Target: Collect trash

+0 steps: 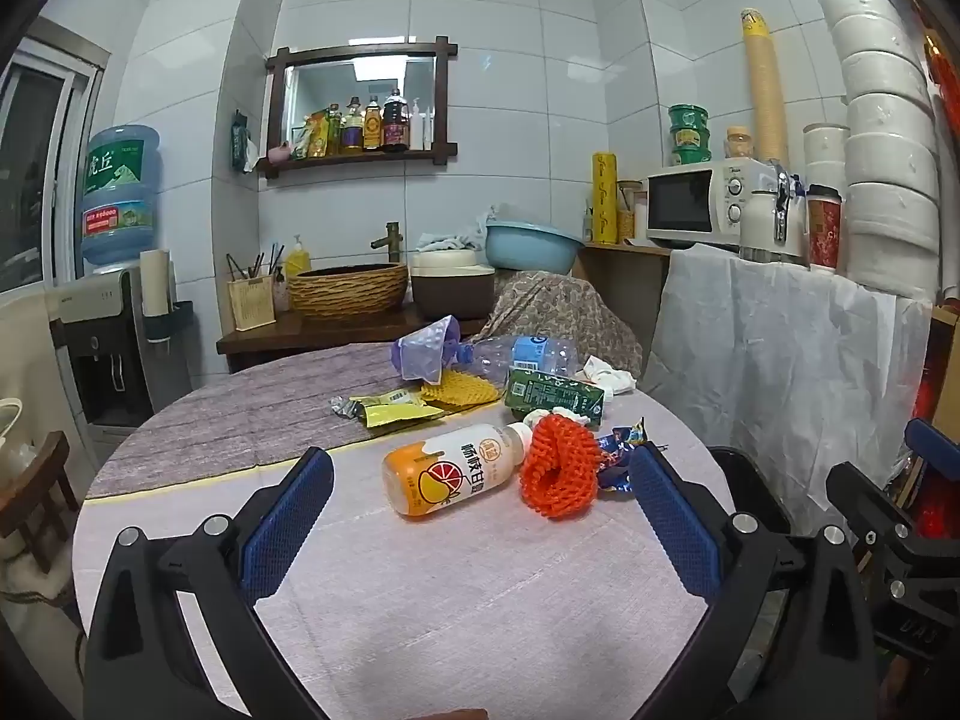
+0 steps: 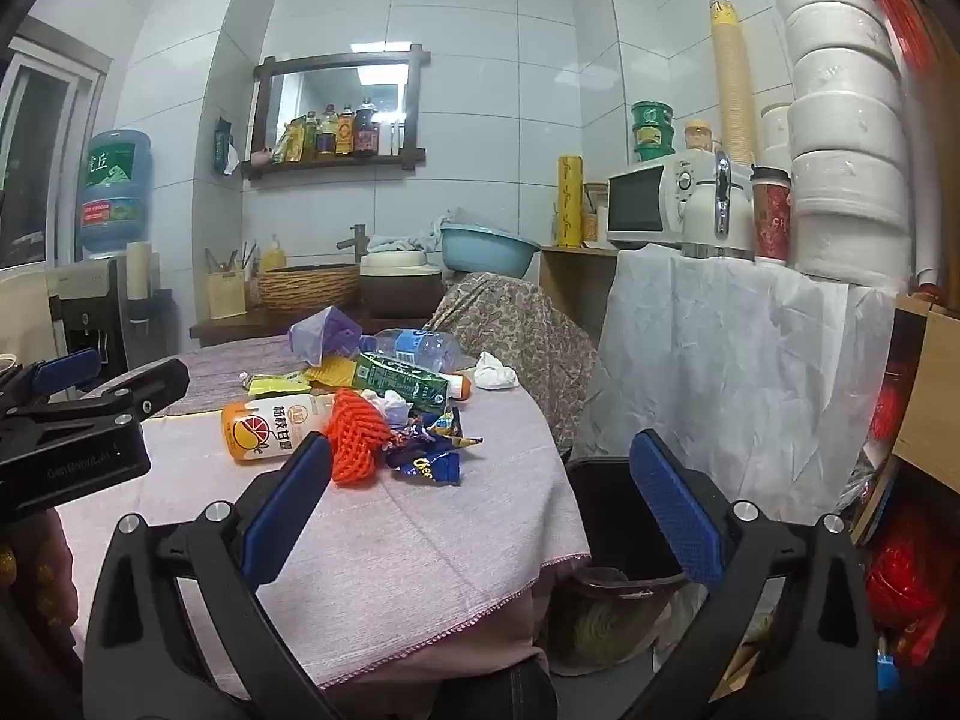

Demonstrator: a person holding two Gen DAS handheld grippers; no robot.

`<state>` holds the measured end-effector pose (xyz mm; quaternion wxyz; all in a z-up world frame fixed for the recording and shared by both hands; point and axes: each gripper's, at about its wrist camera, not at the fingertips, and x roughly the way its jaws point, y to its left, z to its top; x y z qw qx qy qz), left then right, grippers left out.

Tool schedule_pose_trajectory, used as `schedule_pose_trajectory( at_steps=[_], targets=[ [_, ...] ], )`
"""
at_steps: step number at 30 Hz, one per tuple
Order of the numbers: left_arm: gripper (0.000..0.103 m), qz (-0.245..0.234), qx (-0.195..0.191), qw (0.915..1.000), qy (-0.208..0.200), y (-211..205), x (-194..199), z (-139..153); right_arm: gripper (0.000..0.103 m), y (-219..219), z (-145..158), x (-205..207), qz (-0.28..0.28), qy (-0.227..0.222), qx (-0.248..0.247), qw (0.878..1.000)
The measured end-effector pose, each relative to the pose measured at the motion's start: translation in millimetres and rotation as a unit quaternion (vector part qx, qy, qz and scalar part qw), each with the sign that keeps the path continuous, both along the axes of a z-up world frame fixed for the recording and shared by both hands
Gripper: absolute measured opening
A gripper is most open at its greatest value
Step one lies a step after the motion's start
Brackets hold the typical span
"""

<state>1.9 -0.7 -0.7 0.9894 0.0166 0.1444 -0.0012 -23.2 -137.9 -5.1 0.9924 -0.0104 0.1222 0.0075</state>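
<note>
Trash lies on the round table (image 1: 420, 612): an orange juice bottle (image 1: 456, 477) on its side, an orange foam net (image 1: 561, 468), a blue snack wrapper (image 1: 621, 450), a green carton (image 1: 552, 393), a clear water bottle (image 1: 528, 354), a purple bag (image 1: 423, 348) and a yellow wrapper (image 1: 390, 411). My left gripper (image 1: 480, 459) hovers open just short of the juice bottle, holding nothing. My right gripper (image 2: 480, 444) is open and empty at the table's right edge, above a black bin (image 2: 606, 516). The net (image 2: 354, 444) and wrapper (image 2: 429, 456) lie left of it.
A chair draped in patterned cloth (image 2: 510, 324) stands behind the table. A cabinet under a white sheet (image 2: 720, 360) carries a microwave (image 2: 648, 204) and stacked containers. A sink counter (image 1: 348, 324) and water dispenser (image 1: 114, 324) stand at the back left. A white tissue (image 2: 495, 375) lies at the far edge.
</note>
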Motion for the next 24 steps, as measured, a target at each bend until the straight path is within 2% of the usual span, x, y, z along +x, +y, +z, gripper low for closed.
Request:
schedule_pose_trajectory(
  at_steps=[24],
  targets=[
    [0.098, 0.004, -0.01, 0.9999, 0.005, 7.2, 1.7, -3.2, 0.098, -0.7, -5.2, 2.2, 0.001, -0.003, 0.007, 1.0]
  ],
)
